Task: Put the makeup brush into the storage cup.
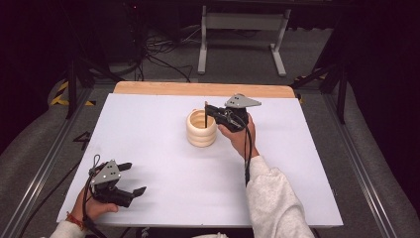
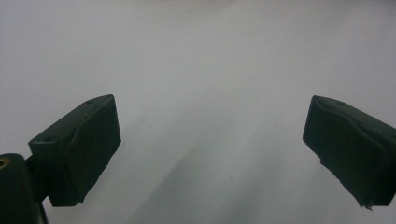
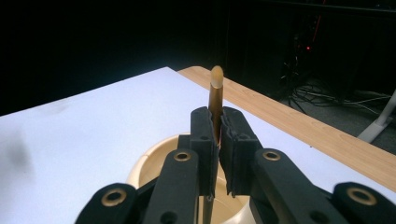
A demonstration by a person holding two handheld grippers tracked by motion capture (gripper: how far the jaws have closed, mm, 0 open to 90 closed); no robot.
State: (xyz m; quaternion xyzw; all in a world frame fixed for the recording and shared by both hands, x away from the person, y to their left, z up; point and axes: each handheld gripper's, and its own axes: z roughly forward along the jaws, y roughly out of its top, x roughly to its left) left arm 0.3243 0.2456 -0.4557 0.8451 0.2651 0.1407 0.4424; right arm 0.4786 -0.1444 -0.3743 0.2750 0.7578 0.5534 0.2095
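Dark room w/ cables and a white frame leg on the floor at the far side; near that, a white table (image 1: 163, 188) w/ a wood strip along its far edge.

Right tool (image 1: 210, 110) sits at the table's middle, a bit toward the far side, clamped on a thin dark stick (image 1: 205, 115) w/ a pale tip. Right gripper view: both pads pressed together on the stick (image 3: 215, 98), which stands about upright, top end poking above the jaws, lower end running down into the cream ribbed cup (image 1: 201, 128). Cup (image 3: 154, 161) sits directly below the jaws. Can't tell if the stick's bottom end touches the cup floor.

Left tool (image 1: 130, 178) rests at the near left corner, well apart from the cup, jaws wide apart w/ nothing between them; left gripper view has just bare table between the two pads (image 2: 86, 149).

Step, as I read it: stick is being stood in the cup, or lifted out; a single moment doesn't settle which. If placing, next move needs a short straight drop, then letting the pads part w/o nudging the cup rim, so the stick leans on the wall rather than tipping out. Cup looks light, could slide if bumped; left tool is free to steady it.

Count: 1 cup, 1 stick, 2 tools, 1 table.
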